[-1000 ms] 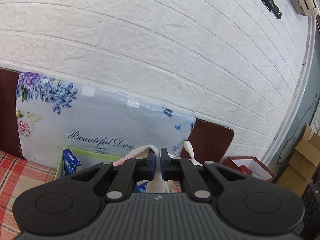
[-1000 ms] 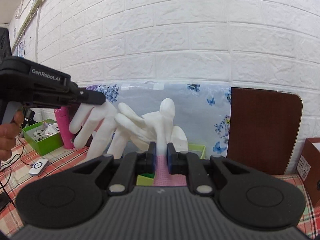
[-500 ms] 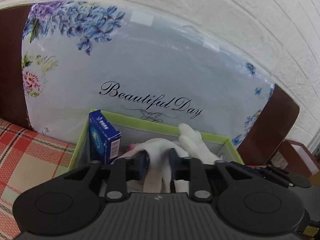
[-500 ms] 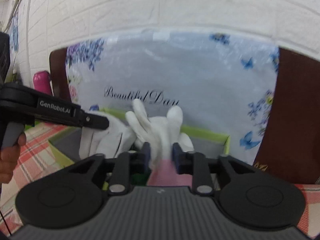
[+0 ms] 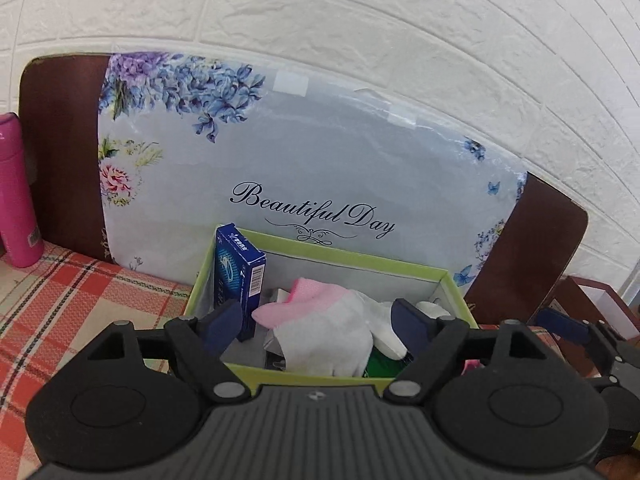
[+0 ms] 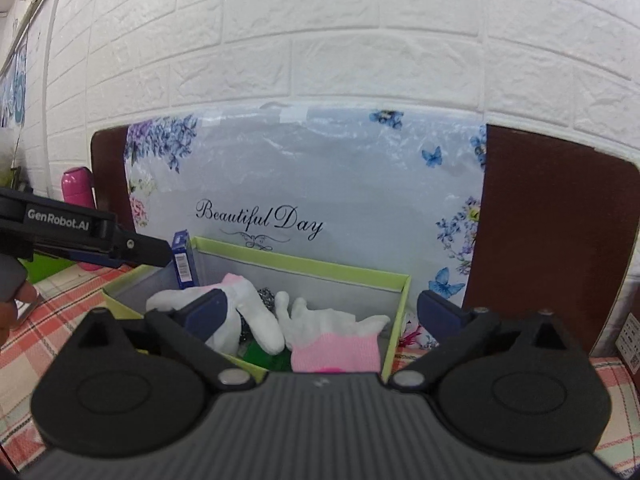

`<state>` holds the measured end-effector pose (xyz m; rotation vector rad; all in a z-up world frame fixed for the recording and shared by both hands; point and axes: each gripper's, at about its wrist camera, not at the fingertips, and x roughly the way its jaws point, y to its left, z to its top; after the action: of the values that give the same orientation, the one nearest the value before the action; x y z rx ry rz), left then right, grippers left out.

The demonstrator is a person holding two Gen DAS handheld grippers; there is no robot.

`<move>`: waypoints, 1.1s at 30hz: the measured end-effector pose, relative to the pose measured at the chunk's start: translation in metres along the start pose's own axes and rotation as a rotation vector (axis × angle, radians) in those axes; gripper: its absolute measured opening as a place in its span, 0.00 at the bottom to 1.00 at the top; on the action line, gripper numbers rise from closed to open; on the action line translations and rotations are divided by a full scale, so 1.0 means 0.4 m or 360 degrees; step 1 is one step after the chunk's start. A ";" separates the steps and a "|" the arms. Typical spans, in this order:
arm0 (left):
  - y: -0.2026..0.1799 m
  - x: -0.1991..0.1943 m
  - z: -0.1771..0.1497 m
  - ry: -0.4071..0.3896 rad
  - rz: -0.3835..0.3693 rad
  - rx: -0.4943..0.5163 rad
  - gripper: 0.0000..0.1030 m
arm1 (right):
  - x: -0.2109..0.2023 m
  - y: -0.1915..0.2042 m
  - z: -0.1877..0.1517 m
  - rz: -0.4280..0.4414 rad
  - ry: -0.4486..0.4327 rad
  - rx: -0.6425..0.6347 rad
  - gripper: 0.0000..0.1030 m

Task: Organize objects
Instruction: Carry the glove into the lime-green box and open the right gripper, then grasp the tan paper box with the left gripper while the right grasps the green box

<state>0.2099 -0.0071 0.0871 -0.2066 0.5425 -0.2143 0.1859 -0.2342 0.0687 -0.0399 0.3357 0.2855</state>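
1. The left gripper [image 5: 318,322] has its jaws spread wide and holds nothing; the pale glove [image 5: 326,338] lies loose between and just beyond them, down in the box [image 5: 340,258].
2. The right gripper [image 6: 326,312] is likewise spread and empty, with the second glove [image 6: 334,338] straight ahead of it, pink cuff nearest the camera and fingers pointing away toward the back wall of the box.
3. In the left view, the first glove runs the other way: cuff up toward the back left, fingers trailing to the right.
4. Both gloves rest on the green and grey clutter inside the box, beside the upright blue carton [image 5: 238,280] in the left back corner.
5. Judgement: the gloves look stowed, so the coming move is probably a straight lift out, each gripper clearing the box rim without snagging cloth.
6. The box stands on the table [image 5: 80,292], against the flowered board [image 5: 304,168].
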 end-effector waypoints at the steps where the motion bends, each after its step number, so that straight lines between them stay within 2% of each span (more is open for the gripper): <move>1: -0.011 -0.023 -0.003 0.0007 0.0007 0.0014 0.83 | -0.028 0.005 0.002 -0.0003 -0.0017 0.0009 1.00; 7: -0.064 -0.157 -0.061 0.0022 0.0010 0.0073 0.84 | -0.187 0.022 -0.012 0.0009 -0.0070 0.0054 1.00; 11: -0.078 -0.212 -0.121 0.0071 0.0033 0.0065 0.84 | -0.278 0.037 -0.040 0.0005 -0.0078 0.0069 1.00; 14: -0.082 -0.237 -0.163 0.0115 0.0000 0.0047 0.84 | -0.328 0.044 -0.066 0.0007 -0.0065 0.0086 1.00; 22: -0.092 -0.273 -0.230 0.0172 0.0003 0.0057 0.84 | -0.401 0.063 -0.136 0.0012 -0.0002 0.0149 1.00; 33: -0.048 -0.287 -0.286 0.0246 0.0065 0.0002 0.84 | -0.423 0.085 -0.201 0.0041 0.0095 0.0196 1.00</move>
<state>0.0507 -0.0118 0.0522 -0.1784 0.6991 -0.1920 -0.0025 -0.2543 0.0489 0.0770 0.4129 0.2893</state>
